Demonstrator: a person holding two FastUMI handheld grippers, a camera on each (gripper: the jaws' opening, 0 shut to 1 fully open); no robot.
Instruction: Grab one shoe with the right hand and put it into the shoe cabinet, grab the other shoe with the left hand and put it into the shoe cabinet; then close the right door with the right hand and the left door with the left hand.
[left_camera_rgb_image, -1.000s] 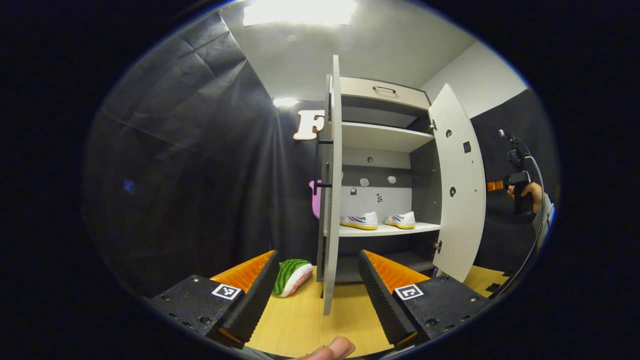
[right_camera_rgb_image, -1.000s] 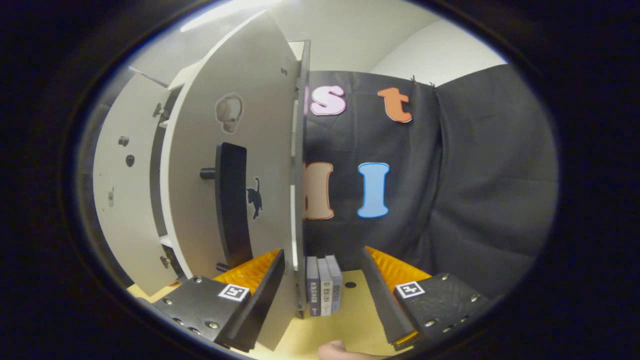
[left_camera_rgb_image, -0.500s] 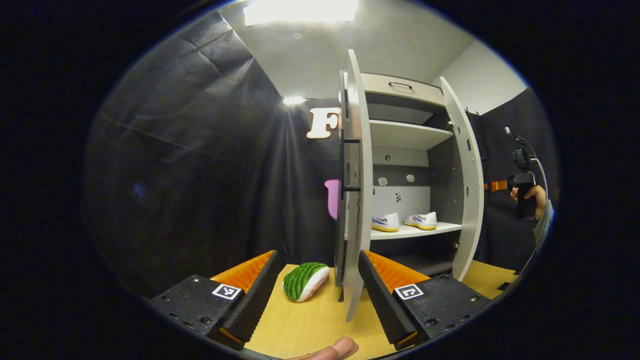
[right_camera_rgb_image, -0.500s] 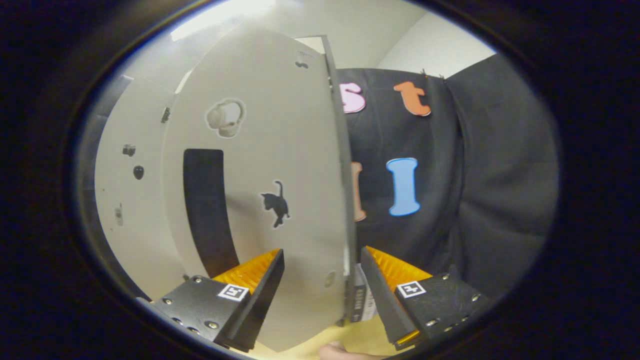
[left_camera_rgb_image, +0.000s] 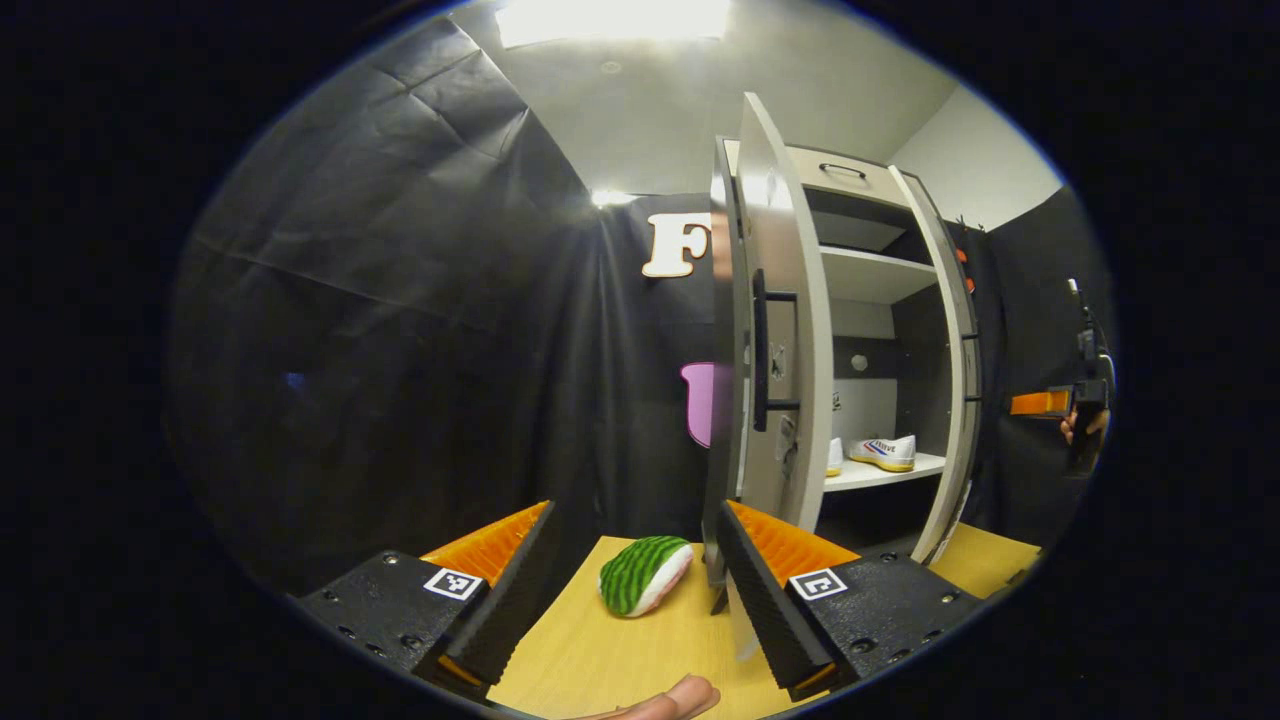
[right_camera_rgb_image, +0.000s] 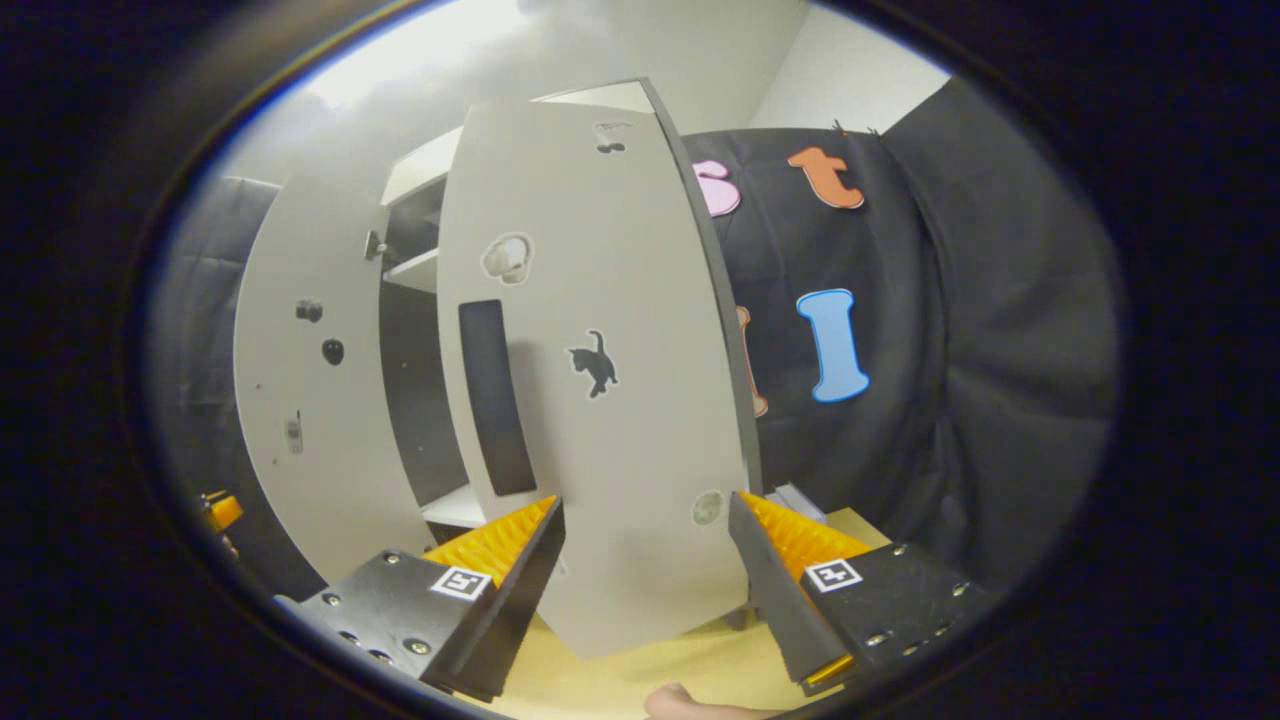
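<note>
Both shoes (left_camera_rgb_image: 882, 452) shelved; left gripper (left_camera_rgb_image: 628, 570) and right gripper (right_camera_rgb_image: 648, 570), jaws wide and empty, face rigid, light-swinging doors: left door (left_camera_rgb_image: 782, 330), right door (right_camera_rgb_image: 600, 370), best pushed flat near the free edge.

We see the shoe cabinet (left_camera_rgb_image: 850, 290) in pale grey-white with dark grey inner walls. Ahead of the left claw (left_camera_rgb_image: 630, 590), the left door (left_camera_rgb_image: 790, 330) is white with a black bar handle (left_camera_rgb_image: 760, 350). Beyond it, the shoe (left_camera_rgb_image: 885, 452) on the white shelf (left_camera_rgb_image: 880, 472) is white with a yellow sole and red and blue stripes. Just ahead of this claw lies a green-striped watermelon-patterned toy (left_camera_rgb_image: 645, 588) on the light wood-toned desk (left_camera_rgb_image: 620, 660). Before the right claw (right_camera_rgb_image: 645, 590), the right door (right_camera_rgb_image: 620, 400) is pale grey with a black cat sticker (right_camera_rgb_image: 594, 362).
</note>
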